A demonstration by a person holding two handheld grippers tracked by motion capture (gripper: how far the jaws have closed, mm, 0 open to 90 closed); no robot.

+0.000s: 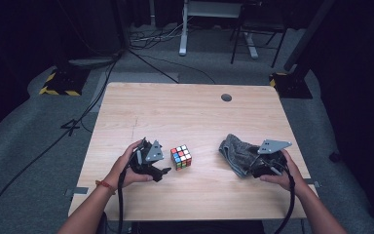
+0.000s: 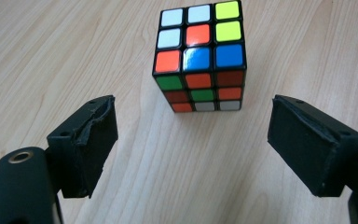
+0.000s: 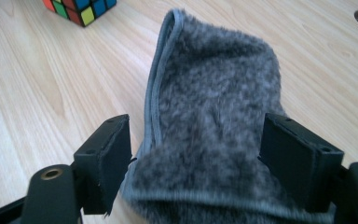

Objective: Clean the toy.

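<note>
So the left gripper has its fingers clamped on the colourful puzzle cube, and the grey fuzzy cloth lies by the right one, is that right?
Not quite. The left gripper is open: in the left gripper view the puzzle cube stands on the table ahead of its fingers, untouched. The grey fuzzy cloth does lie by the right gripper.

Cube and cloth on the table

A scrambled colour cube stood flat on the wood, left of centre, near the front. A grey fleecy cloth, bunched and folded with a stitched hem, lay well apart to its right.
</note>
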